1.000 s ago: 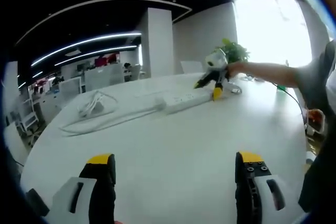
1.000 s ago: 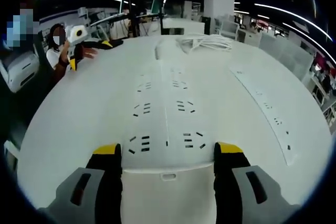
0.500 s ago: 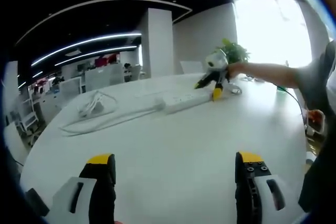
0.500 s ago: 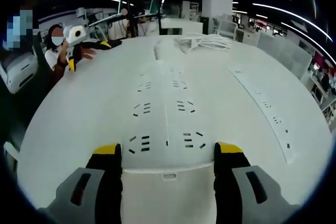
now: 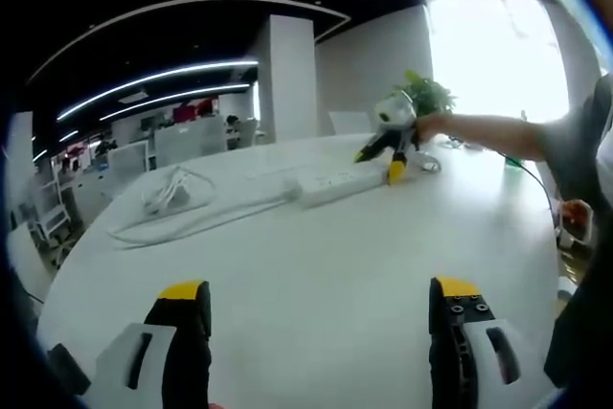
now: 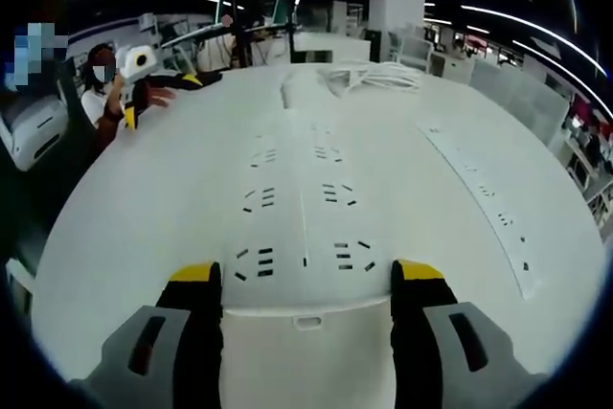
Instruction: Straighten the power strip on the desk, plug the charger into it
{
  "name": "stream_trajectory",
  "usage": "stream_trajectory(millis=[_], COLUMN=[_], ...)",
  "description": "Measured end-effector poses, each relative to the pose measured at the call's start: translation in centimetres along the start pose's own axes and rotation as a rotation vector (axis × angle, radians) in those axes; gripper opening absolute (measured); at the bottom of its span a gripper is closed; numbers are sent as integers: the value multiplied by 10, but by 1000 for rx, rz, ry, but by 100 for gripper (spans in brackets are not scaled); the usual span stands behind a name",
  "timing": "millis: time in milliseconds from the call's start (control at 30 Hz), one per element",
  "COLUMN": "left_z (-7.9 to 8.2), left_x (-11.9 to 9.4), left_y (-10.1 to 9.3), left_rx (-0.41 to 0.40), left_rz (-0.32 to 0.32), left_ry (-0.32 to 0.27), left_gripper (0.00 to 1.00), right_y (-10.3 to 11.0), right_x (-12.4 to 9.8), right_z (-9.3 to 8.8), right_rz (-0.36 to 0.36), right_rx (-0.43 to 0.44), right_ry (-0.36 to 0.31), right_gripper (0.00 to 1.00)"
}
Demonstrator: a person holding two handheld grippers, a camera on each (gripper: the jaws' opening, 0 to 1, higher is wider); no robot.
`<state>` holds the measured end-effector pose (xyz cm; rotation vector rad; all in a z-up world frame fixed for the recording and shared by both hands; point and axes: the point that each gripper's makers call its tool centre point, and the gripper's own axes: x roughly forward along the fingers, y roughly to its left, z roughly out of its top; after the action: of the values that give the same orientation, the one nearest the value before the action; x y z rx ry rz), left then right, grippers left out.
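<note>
in the left gripper view, the left gripper [image 5: 318,318] hangs over bare white desk [image 5: 316,256] with its yellow-tipped jaws wide apart and nothing between them. across the desk lies the white power strip [image 5: 337,182], and the right gripper [image 5: 391,136] stands at its far end, its yellow tips down around that end. a person's forearm [image 5: 488,133] reaches in from the right behind it. the strip's cable [image 5: 201,219] trails away to the left, toward a bundle of white cord [image 5: 170,193] that may be the charger, though i cannot tell for sure. a green plant [image 5: 429,93] stands beyond the gripper.

in the right gripper view, the right gripper [image 6: 305,284] straddles the near end of the power strip [image 6: 302,208], one jaw at each long edge, touching or just beside it. whether the jaws press the body or only bracket it i cannot tell. rows of sockets run away from the camera toward the white cord bundle [image 6: 378,76] at the far end. a long flat strip set in the desk [image 6: 484,198] lies well apart to the right. the left gripper [image 6: 139,69] shows at upper left, with another person seated near it.

judged from this, the straightening step is in hand and plugging is not yet begun. the next move calls for a firm hold on the strip's end and a swing square to the desk edge, then the free left gripper fetching the charger.
</note>
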<state>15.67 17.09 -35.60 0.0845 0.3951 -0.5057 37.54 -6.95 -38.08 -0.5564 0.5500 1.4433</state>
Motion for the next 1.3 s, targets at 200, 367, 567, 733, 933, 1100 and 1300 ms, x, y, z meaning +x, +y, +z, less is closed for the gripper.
stream_trajectory(millis=[200, 367, 567, 733, 933, 1100, 1300], left_z=[1, 2, 4, 5, 6, 8, 10], left_x=[-2, -2, -4, -5, -4, -3, -5], left_y=[-1, -2, -3, -4, -5, -7, -11], left_rx=[3, 3, 4, 9, 9, 13, 21], left_rz=[1, -2, -2, -3, -7, -14, -19], left_ry=[-1, -3, -9, -8, -9, -11, -14], left_gripper=[97, 97, 98, 98, 98, 98, 98], right_y=[1, 0, -10, -18, -15, -18, -20], right_x=[0, 0, -3, -16, -15, -23, -37], right_z=[1, 1, 11, 24, 17, 20, 25], right_rz=[-3, -9, -71, -88, -106, -143, -210], right_rx=[2, 4, 133, 125, 106, 113, 138], right_ry=[5, 6, -73, -125, -83, -100, -145], right_gripper=[71, 71, 100, 100, 100, 100, 100])
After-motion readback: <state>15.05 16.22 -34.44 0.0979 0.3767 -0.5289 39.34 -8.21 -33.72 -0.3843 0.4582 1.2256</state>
